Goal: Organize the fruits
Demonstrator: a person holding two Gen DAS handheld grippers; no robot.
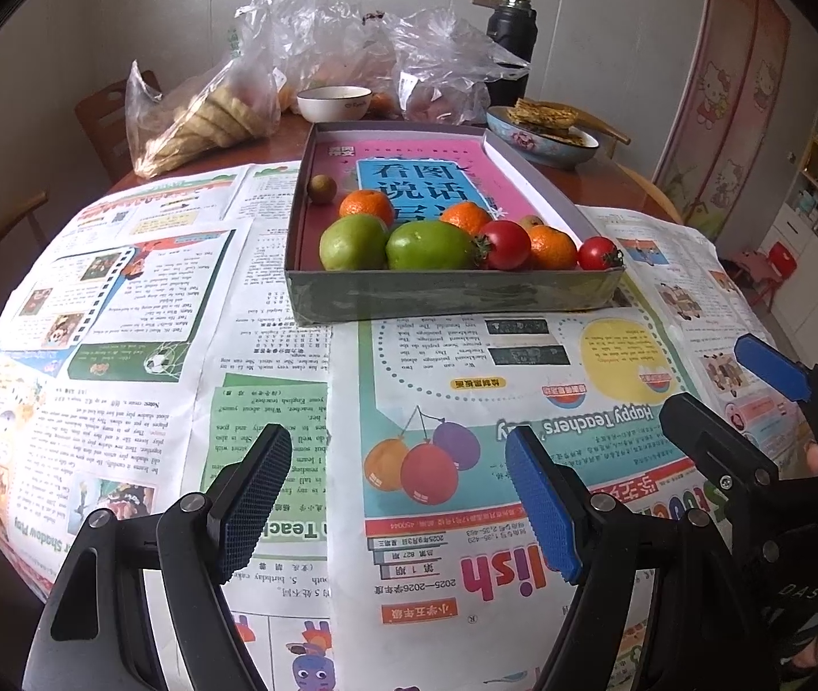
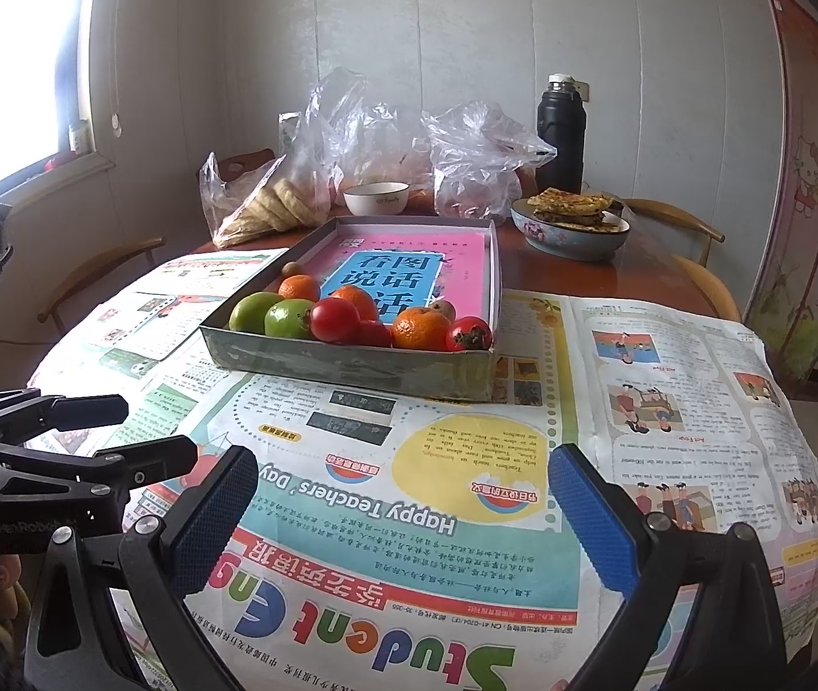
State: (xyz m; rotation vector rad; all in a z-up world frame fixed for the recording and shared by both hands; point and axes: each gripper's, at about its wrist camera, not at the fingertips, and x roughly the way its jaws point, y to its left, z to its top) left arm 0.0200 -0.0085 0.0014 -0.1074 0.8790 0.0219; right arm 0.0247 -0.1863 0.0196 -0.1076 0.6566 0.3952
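Note:
A shallow cardboard box (image 1: 455,288) (image 2: 351,368) stands on the newspaper-covered table. Along its near wall lie two green fruits (image 1: 353,242) (image 2: 288,318), three tangerines (image 1: 367,208) (image 2: 420,328), red tomatoes (image 1: 504,245) (image 2: 334,319) and a small brown fruit (image 1: 321,189) (image 2: 292,269). My left gripper (image 1: 400,501) (image 2: 132,435) hovers over the newspaper in front of the box, open and empty. To its right, my right gripper (image 2: 406,518) (image 1: 743,397) is also open, with only paper between its blue pads (image 2: 593,518).
Behind the box are clear plastic bags (image 1: 317,57), a white bowl (image 1: 334,102), a blue bowl of flatbread (image 1: 547,138) and a black thermos (image 1: 512,40). Wooden chairs (image 2: 674,219) ring the round table. The newspaper (image 2: 668,380) hangs over the table's edge on the right.

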